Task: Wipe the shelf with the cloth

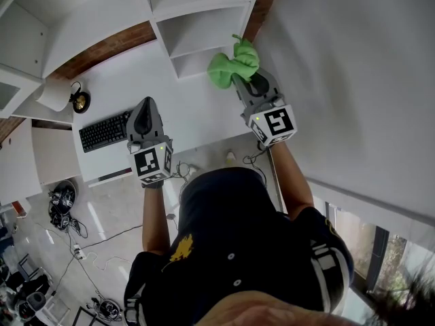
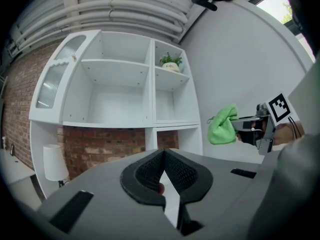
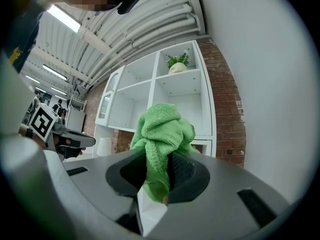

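Note:
A crumpled green cloth (image 1: 233, 65) is held up in front of the white shelf unit (image 1: 204, 29), clamped in my right gripper (image 1: 243, 80), which is shut on it. In the right gripper view the cloth (image 3: 162, 134) bulges out above the right gripper (image 3: 159, 160) and hides part of the shelf unit (image 3: 170, 94). My left gripper (image 1: 144, 107) hovers over the white desk (image 1: 197, 114), shut and empty, left of the cloth. The left gripper (image 2: 163, 154) faces the shelf unit (image 2: 115, 89); the cloth (image 2: 222, 126) and right gripper (image 2: 250, 126) appear at its right.
A black keyboard (image 1: 103, 131) lies on the desk's left part, by a white lamp (image 1: 56, 95). A potted plant (image 2: 171, 63) stands in an upper right compartment. A white wall (image 1: 353, 80) runs close along the right. Cables (image 1: 64, 202) lie on the floor.

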A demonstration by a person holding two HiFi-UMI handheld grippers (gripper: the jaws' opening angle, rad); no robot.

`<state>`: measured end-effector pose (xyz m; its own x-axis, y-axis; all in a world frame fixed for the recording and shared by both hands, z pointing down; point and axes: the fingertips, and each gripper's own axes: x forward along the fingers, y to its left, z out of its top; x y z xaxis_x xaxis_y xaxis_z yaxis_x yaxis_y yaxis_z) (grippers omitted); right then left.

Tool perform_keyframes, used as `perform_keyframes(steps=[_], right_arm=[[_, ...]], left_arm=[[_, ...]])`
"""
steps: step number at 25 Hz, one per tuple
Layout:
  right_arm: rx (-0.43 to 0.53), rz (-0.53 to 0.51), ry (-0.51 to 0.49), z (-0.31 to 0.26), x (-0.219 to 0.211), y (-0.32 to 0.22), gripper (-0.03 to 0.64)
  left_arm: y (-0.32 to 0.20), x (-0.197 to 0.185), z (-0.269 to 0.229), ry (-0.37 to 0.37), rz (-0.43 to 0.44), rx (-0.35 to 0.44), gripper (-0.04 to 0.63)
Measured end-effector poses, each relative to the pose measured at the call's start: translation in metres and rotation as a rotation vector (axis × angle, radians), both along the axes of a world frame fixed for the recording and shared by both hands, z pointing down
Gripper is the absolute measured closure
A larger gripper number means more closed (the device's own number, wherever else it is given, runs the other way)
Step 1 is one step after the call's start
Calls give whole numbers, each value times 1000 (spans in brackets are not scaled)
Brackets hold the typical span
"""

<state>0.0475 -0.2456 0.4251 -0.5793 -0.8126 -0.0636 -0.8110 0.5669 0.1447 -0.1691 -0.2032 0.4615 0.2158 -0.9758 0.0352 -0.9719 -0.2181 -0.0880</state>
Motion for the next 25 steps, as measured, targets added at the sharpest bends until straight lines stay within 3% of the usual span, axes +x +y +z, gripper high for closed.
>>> perform_keyframes(steps=[13,17,25], right_arm=[[12,-15,6,-2,-7,2,532],[58,-24,48,1,-17,11,532],[31,-54,23,2,-28,17,532]], left_arm=[[4,-1,4,10,-2,-8,577],[14,15,12,12,38,-9,577],[20,23,18,10,71,-25,577]])
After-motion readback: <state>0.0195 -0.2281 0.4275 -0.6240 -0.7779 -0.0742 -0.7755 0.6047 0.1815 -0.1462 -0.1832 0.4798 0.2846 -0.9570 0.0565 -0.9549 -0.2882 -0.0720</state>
